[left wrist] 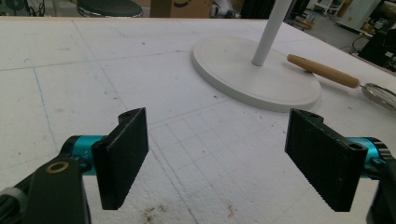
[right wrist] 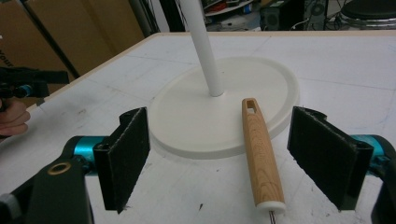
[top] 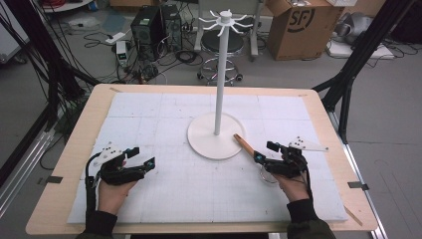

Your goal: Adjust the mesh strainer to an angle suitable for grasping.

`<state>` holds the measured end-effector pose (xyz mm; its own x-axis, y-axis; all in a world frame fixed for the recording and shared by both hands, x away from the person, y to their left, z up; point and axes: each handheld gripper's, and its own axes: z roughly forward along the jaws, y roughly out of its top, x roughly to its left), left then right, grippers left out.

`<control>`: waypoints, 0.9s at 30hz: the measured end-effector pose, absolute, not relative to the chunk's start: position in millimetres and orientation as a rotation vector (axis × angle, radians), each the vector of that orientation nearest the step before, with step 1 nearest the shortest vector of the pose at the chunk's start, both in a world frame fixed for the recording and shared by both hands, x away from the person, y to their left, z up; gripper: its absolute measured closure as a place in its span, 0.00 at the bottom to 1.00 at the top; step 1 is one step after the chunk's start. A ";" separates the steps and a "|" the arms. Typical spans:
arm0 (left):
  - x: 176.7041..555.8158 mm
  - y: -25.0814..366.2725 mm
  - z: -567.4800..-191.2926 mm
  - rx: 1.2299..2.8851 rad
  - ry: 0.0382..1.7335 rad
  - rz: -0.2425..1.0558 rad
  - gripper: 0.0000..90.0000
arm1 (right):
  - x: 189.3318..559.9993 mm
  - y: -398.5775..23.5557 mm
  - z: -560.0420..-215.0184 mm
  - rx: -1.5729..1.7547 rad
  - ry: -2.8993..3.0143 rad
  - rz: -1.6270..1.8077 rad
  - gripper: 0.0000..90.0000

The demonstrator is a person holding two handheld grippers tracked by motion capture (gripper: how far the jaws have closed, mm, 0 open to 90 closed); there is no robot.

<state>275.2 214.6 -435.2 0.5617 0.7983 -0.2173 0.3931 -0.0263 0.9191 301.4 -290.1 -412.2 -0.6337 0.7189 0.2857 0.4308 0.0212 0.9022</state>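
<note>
Wooden strainer handle (right wrist: 261, 154) lies between the right gripper's (right wrist: 243, 156) spread fingers (right wrist: 327, 158).

So that's one tall white hook stand (top: 217, 74) and one wooden-handled wire strainer (top: 245, 144) on the surface (top: 149, 114), plus two black tools.

The cardboard box (top: 297, 25) behind the table bears what looks like "SF".
</note>
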 end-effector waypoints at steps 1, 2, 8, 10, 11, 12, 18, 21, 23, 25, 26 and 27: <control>275.2 214.2 -435.3 1.639 1.019 0.438 0.25 | 301.4 -290.1 -412.2 1.190 2.047 1.653 0.22; 275.2 214.1 -435.3 1.643 1.017 0.436 0.25 | 301.3 -289.9 -412.1 1.190 2.048 1.653 0.22; 275.4 213.9 -435.7 1.644 1.017 0.439 0.25 | 301.1 -289.5 -412.3 1.192 2.052 1.652 0.22; 275.6 214.0 -435.8 1.644 1.018 0.440 0.25 | 301.3 -289.6 -412.4 1.193 2.052 1.649 0.22; 275.6 213.9 -435.9 1.647 1.018 0.438 0.25 | 301.5 -289.8 -412.5 1.197 2.055 1.649 0.22; 275.7 213.8 -436.1 1.647 1.020 0.440 0.25 | 301.7 -290.0 -412.6 1.198 2.055 1.647 0.22; 275.5 213.4 -436.4 1.653 1.019 0.442 0.25 | 303.3 -289.7 -414.0 1.215 2.061 1.642 0.22; 274.1 212.9 -435.9 1.654 1.016 0.445 0.25 | 304.3 -289.9 -414.8 1.229 2.064 1.641 0.22; 273.0 213.5 -435.4 1.652 1.013 0.447 0.25 | 304.9 -289.8 -415.2 1.228 2.063 1.638 0.22; 272.3 214.0 -435.1 1.646 1.014 0.449 0.25 | 306.8 -289.7 -416.6 1.241 2.072 1.633 0.22; 272.3 214.4 -435.0 1.646 1.014 0.450 0.25 | 307.5 -289.9 -417.2 1.250 2.078 1.630 0.23; 272.2 214.5 -435.2 1.646 1.016 0.450 0.25 | 307.5 -289.9 -417.2 1.250 2.078 1.630 0.23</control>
